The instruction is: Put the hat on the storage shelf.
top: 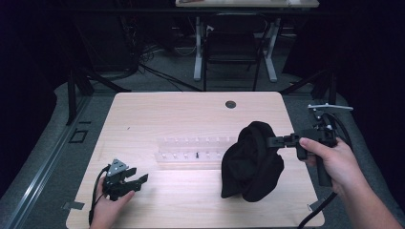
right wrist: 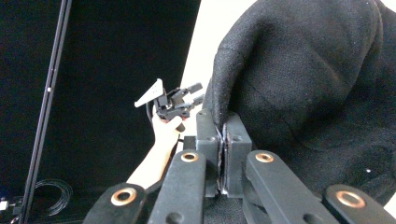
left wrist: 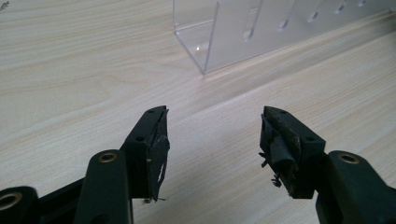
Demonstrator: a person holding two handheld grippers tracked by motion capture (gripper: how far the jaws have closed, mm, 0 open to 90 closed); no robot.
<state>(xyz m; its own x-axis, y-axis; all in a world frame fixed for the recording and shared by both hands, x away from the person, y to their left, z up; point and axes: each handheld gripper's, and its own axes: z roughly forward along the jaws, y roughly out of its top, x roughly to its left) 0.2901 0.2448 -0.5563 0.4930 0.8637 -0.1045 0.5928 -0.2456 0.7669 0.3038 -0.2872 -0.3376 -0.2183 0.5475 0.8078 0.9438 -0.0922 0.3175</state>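
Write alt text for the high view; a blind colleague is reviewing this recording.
The right gripper, held in a person's hand, is shut on a black cloth that hangs above a light wooden table. The left gripper rests open near the table's front left corner, with a clear plastic rack mid-table.

One black cloth (top: 251, 162), one clear rack (top: 193, 148), two tongs.

Black cloth (top: 252, 162) hangs bunched, lifted at its top edge, bottom touching table
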